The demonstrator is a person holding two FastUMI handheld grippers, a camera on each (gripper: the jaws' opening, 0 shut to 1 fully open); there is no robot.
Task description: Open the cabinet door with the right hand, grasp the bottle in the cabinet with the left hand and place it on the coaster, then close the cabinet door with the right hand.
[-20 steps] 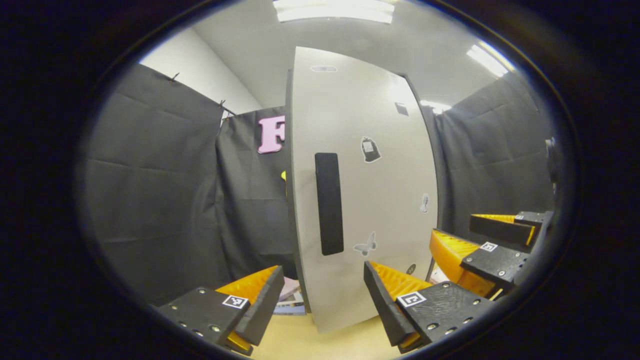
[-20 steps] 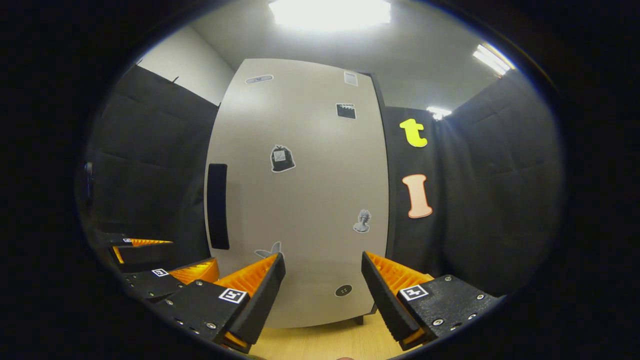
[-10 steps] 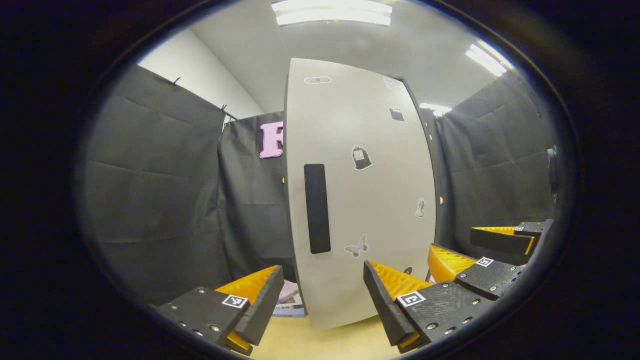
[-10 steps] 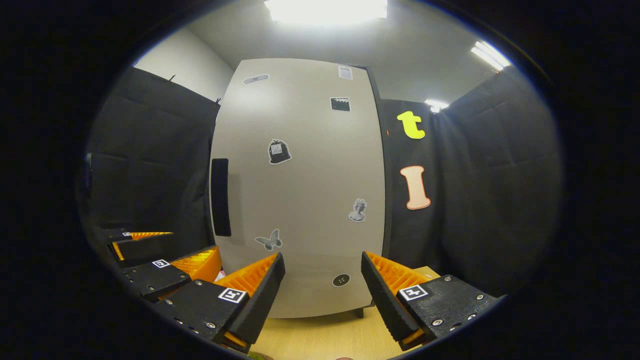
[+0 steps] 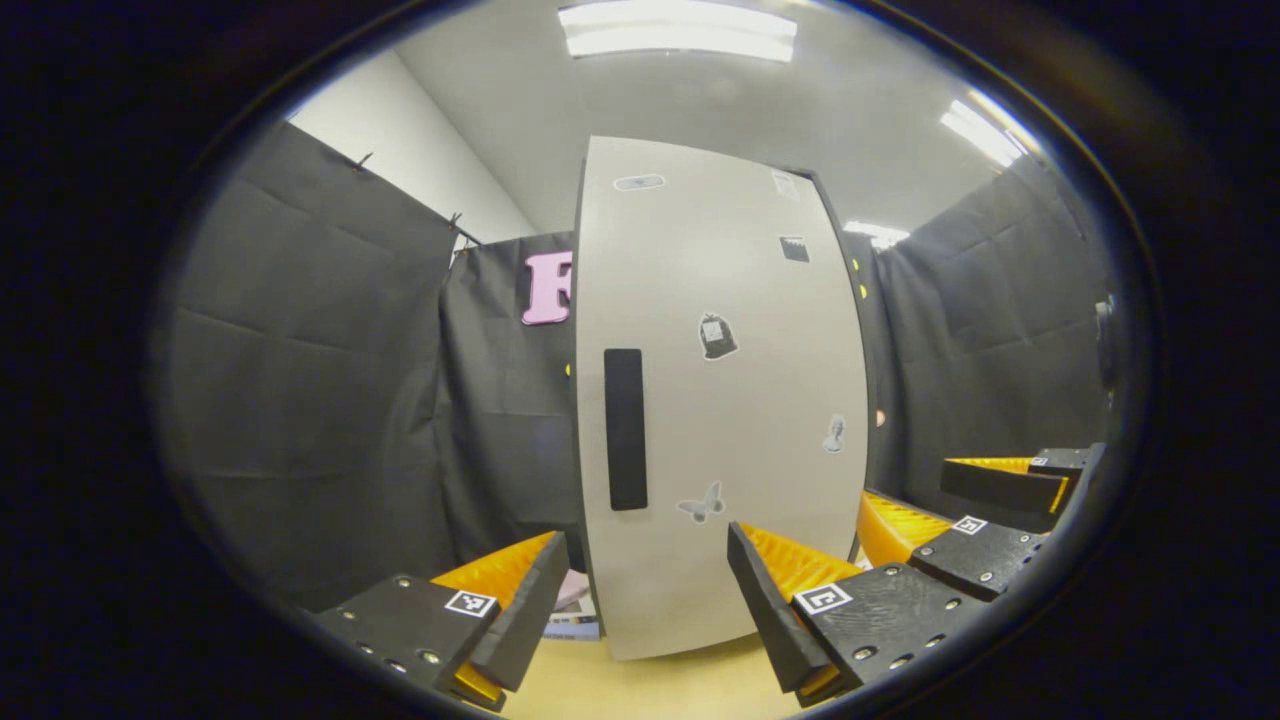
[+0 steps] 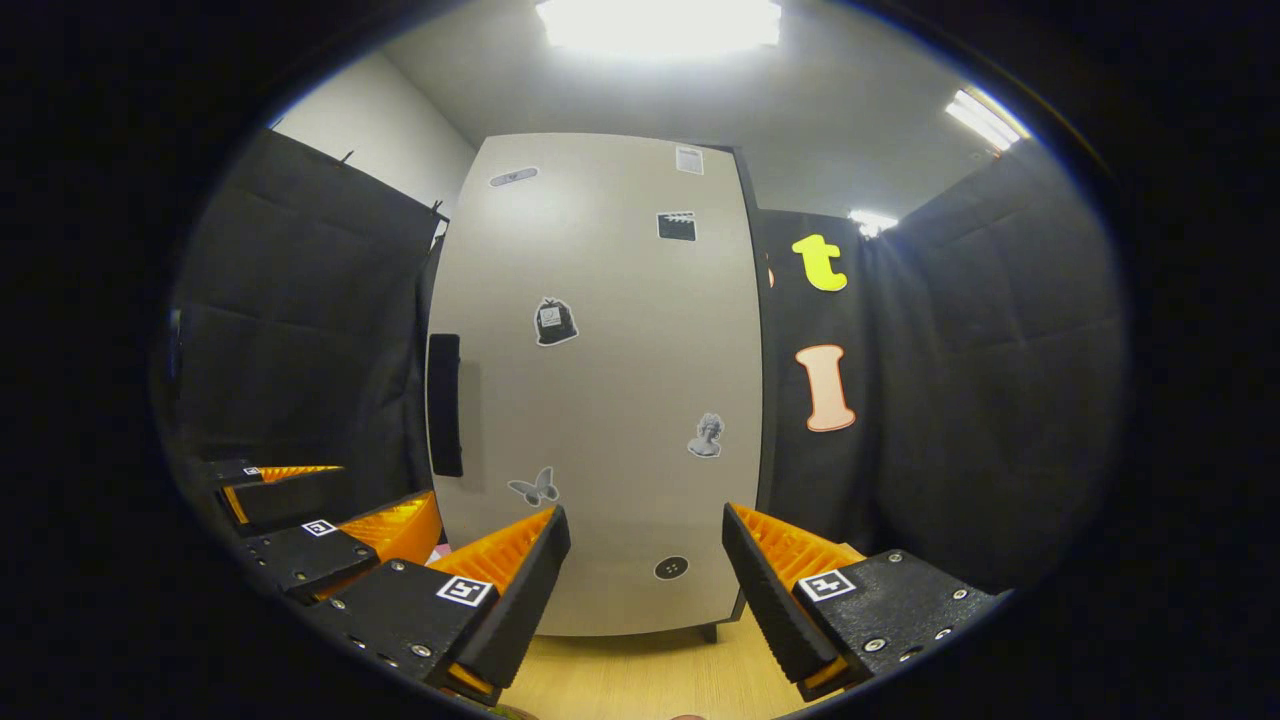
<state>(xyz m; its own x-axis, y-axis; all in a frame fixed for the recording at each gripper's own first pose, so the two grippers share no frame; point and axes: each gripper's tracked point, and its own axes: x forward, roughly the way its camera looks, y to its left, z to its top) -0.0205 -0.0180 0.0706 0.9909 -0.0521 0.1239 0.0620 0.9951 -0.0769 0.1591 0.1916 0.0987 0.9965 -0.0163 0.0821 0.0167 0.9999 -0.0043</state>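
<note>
The cabinet door (image 5: 730,400) is seen standing upright on the wooden table (image 5: 640,685), its long axis vertical and its pale grey face turned toward both cameras; in the right gripper view the same door (image 6: 600,400) is presented almost square-on. A dark vertical handle (image 5: 625,428) is mounted near the door's left edge, its long axis parallel to that edge, and it is seen again at the left of the door in the right gripper view (image 6: 445,404). Several small stickers are spread over the door face: a bag-shaped one (image 6: 555,322), a butterfly (image 6: 533,487), a bust (image 6: 706,437), a clapperboard (image 6: 677,225), a round button-like one (image 6: 671,568) and an oval one near the top (image 6: 513,176); any writing on them is too small to be read. The door appears closed or nearly so, and whether a narrow gap remains at its left edge cannot be told. The left gripper (image 5: 640,590) is held in front of the lower part of the door with its fingers spread apart and nothing between them. The right gripper (image 6: 645,575) is likewise held before the door's lower edge, fingers wide apart and empty, not touching the door. The right gripper is also seen at the right of the left gripper view (image 5: 950,500), and the left gripper at the lower left of the right gripper view (image 6: 330,505), so the two are held side by side. Something flat and printed (image 5: 575,620) lies on the table just left of the door's foot; what it is cannot be made out.
</note>
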